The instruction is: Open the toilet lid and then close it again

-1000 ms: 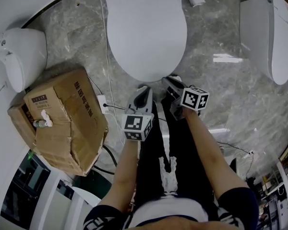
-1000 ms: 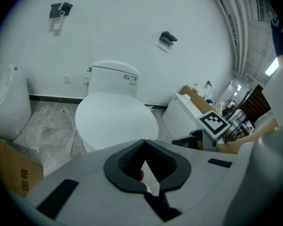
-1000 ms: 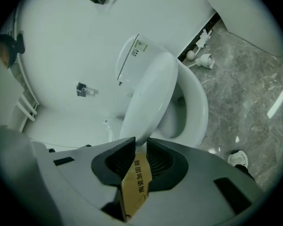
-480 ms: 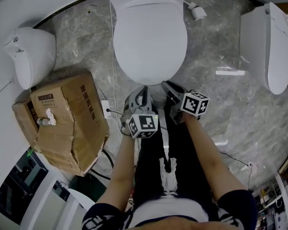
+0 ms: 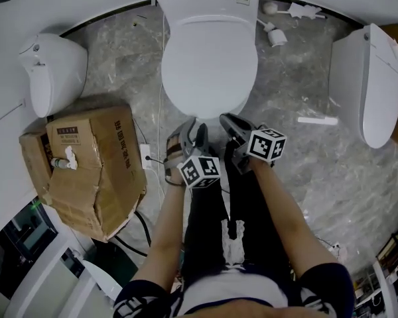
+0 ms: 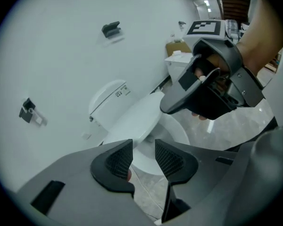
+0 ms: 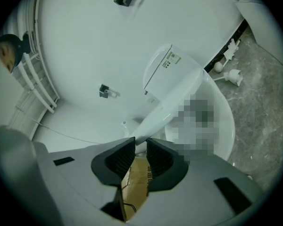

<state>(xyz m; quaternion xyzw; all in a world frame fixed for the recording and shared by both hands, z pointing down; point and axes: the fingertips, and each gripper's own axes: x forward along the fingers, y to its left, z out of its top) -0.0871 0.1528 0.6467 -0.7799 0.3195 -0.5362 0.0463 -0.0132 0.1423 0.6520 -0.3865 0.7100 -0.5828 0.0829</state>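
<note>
Toilet lid [image 5: 209, 65] — white, oval, glossy plastic — sits mid-frame in the head view, straight ahead of you, with both grippers at its near rim. Since a second ago your left gripper [image 5: 191, 132] has rolled and eased back from that rim, while your right gripper [image 5: 227, 121] stays on it. The crumpled brown cardboard box [image 5: 86, 171] to the left is shut, with a small white item lying on top; what it holds is hidden.

In the left gripper view, your jaws have just been opening and now stand spread with nothing between them; only the toilet shows through the gap. The lid is tilted up off the white bowl [image 6: 177, 135], its front edge at the tip of the right gripper.

In the right gripper view, the jaws pinch the lid's thin front edge, and the lid slants up and away from them. The box shows below, through the gap. Whether anything is in the bowl, you cannot tell from here.

By my reading the lift now rests on your right hand alone, and the opening is only begun — the closing is still to come.
</note>
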